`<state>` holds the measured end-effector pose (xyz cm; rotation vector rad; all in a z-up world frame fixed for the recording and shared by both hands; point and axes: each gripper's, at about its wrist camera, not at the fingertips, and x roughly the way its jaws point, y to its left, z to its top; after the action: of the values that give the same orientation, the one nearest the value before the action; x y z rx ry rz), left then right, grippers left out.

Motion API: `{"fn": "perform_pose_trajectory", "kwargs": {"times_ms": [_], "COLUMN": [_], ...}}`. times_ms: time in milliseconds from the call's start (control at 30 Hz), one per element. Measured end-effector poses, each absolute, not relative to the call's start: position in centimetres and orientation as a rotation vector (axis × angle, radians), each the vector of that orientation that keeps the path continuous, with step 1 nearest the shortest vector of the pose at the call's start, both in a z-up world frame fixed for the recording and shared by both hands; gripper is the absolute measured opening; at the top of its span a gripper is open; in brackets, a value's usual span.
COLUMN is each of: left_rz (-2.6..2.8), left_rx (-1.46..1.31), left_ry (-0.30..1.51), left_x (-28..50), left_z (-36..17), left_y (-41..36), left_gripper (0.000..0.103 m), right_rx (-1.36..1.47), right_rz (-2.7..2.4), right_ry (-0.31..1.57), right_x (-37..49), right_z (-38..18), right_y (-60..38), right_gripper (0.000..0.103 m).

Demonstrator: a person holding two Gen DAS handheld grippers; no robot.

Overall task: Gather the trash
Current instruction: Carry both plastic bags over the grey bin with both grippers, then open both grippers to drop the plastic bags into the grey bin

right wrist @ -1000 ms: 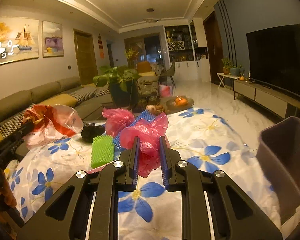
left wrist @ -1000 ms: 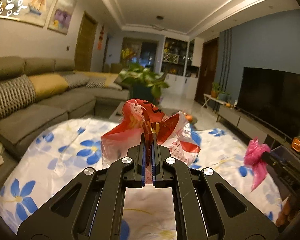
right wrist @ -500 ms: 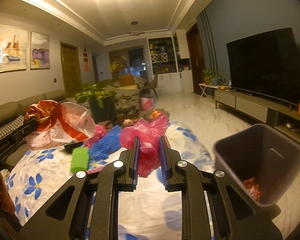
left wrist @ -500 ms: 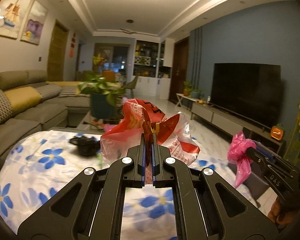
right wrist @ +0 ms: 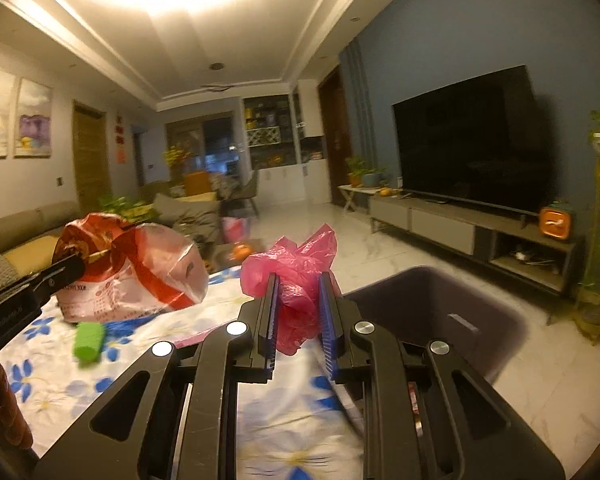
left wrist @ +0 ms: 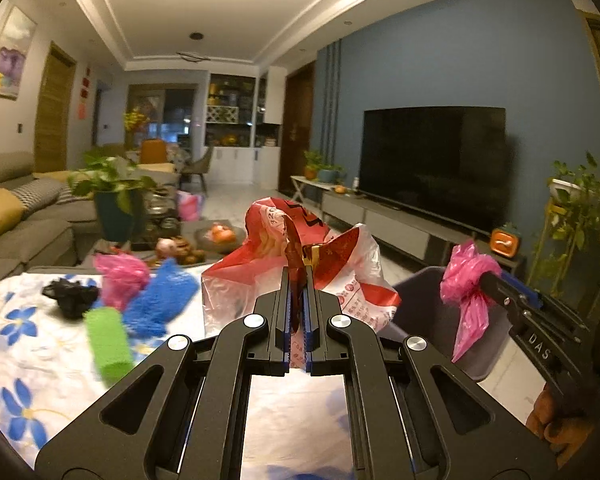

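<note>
Bench (right wrist: 112,392) under a white cloth with blue flowers, filling the lower left of both views. Dark grey bin (right wrist: 440,320) off its edge, lower right of the right wrist view, mouth open upward.

Left hand-held gripper (left wrist: 298,276): closed tight on the gathered neck of a red-and-clear plastic bag (left wrist: 340,276), bag bulging above the bench at centre frame. Right hand-held gripper (right wrist: 298,280): part-closed, pinching a crumpled pink plastic bag (right wrist: 296,276) by its middle, loose tail dangling below the blue pads. Judged from this: both pieces of trash lifted and on the way to the bin, neither dropped in yet.

Possible trouble:
- Pink bag light and floppy; could cling to a pad on release, or drift past the rim if let go short of the bin mouth.
- Red-and-clear bag wide and puffed with air; could catch on the bin rim and tip back out.
- Both hand-held grippers near each other at the bin; a clash likely if both go in together.

Left wrist view only: more litter on the bench at left — another pink bag (left wrist: 120,278), a blue scrubby thing (left wrist: 160,300), a green one (left wrist: 108,344), a black crumpled item (left wrist: 70,296). Right wrist view only: the bin's interior, with something reddish glimpsed low beside the gripper arm, too hidden to identify.
</note>
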<state>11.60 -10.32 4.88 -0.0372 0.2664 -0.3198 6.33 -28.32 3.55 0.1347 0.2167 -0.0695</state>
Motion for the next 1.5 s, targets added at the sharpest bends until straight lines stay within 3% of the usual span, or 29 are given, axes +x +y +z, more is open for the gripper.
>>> {"fn": "perform_pose_trajectory", "kwargs": {"times_ms": [600,1500], "left_rz": [-0.489,-0.538], "left_rx": [-0.004,0.012], "left_ry": [0.293,0.343], "left_x": [13.8,16.6], "left_z": [3.2,1.1], "left_y": [-20.0,-24.5], "left_gripper": [0.004,0.004], "right_rx": [0.173,0.162], "right_rz": [-0.269,-0.291], "right_ry": [0.21,0.212], "right_x": [5.9,6.4], "right_z": [1.5,1.0], "right_y": [-36.3,-36.5], "right_gripper": [0.02,0.02]}}
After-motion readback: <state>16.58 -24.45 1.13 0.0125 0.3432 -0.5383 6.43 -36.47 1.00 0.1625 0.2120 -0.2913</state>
